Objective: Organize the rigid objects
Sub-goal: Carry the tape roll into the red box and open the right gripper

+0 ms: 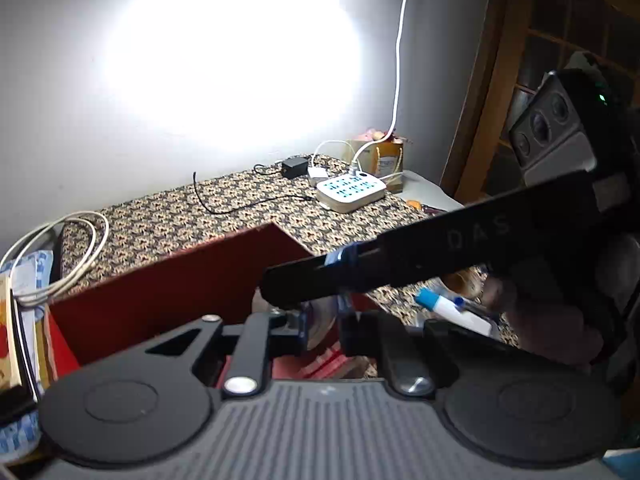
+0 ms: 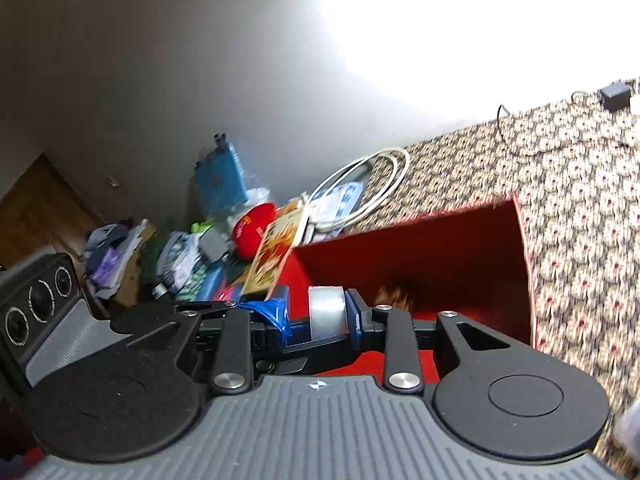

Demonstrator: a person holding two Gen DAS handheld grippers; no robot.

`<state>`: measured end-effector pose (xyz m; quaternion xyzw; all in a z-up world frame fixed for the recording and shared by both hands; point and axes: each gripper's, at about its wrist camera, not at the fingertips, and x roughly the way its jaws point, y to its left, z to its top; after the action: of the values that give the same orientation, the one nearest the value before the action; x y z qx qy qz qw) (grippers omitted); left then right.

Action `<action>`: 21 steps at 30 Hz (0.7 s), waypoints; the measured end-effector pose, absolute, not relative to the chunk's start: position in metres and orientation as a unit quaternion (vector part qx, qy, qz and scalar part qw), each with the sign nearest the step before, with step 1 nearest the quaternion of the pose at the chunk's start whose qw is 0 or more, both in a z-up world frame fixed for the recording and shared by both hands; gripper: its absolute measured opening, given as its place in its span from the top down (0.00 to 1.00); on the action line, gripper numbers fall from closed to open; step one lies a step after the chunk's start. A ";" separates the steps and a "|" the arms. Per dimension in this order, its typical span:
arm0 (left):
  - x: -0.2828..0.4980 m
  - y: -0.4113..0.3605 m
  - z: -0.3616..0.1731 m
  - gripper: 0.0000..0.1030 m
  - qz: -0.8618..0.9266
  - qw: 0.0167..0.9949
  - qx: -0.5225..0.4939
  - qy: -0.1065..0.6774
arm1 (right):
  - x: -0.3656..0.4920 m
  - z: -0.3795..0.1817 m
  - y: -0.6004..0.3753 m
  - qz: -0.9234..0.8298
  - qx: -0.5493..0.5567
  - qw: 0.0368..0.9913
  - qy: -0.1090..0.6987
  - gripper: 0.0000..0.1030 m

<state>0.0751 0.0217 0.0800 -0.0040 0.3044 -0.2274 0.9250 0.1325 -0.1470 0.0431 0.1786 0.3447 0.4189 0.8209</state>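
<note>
While the right claw [image 2: 318, 322] grips a clear tape roll [image 2: 327, 315] over the open red box [image 2: 420, 256], only the left wrist view shows the left claw [image 1: 320, 326] part-open around it, a white-and-blue tube [image 1: 452, 310] beside the box and a power strip [image 1: 351, 191] at the worktop's [image 1: 200, 216] far corner.

A white power strip [image 1: 351, 192] lies at the far right of the patterned counter [image 1: 224, 216], a black adapter [image 1: 295, 167] just behind it. A coiled white cable [image 1: 64, 256] rests at the left edge. A paper bag [image 1: 387, 160] stands against the wall [image 1: 60, 80].
</note>
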 end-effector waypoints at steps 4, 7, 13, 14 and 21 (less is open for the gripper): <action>0.115 0.033 0.074 0.90 -0.222 0.920 -0.013 0.322 | 0.167 0.032 -0.131 0.404 0.175 0.821 0.363 0.90; 0.141 0.040 0.062 0.90 -0.217 0.914 -0.018 0.341 | 0.191 0.019 -0.124 0.389 0.171 0.819 0.386 0.91; 0.186 0.048 0.022 0.90 -0.198 0.892 -0.041 0.404 | 0.230 -0.014 -0.105 0.366 0.162 0.804 0.439 0.93; 0.193 0.048 0.016 0.90 -0.193 0.888 -0.038 0.415 | 0.234 -0.018 -0.102 0.363 0.157 0.803 0.446 0.93; 0.227 0.048 -0.014 0.89 -0.148 0.868 -0.021 0.473 | 0.247 -0.034 -0.084 0.353 0.126 0.806 0.458 0.93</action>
<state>0.2269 0.0481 -0.0142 -0.0214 0.4732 -0.1478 0.8682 0.2475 -0.0836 -0.0342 0.1258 0.4584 0.3534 0.8057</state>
